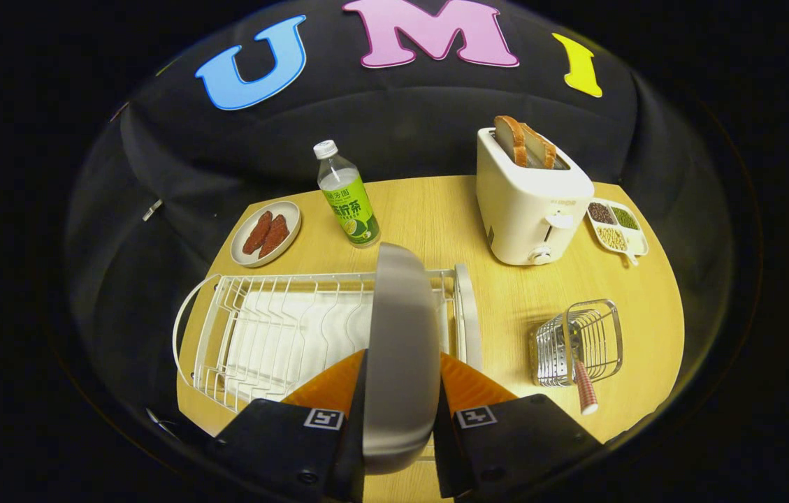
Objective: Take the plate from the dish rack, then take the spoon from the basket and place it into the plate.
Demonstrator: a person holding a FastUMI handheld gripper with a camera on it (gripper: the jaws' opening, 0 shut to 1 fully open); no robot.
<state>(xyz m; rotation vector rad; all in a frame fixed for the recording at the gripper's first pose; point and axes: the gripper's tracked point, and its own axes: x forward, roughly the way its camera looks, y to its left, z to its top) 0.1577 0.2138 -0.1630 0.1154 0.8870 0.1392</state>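
With the fingers [401, 381] clamped on the upright grey round plate [401, 335] over the white wire dish rack [275, 335], bare wooden table [506, 293] lies frame-right, before the wire basket [579, 342] holding the spoon [584, 391].

The bottle [351, 202] on the tabletop carries a green label with large printed characters. The toaster [530, 202] has a small grey brand mark near its top edge, too faint to read. The gripper [401, 363], its jaws pressed on both sides of the plate [401, 314], has one square black-and-white coded marker [324, 418] on each finger.
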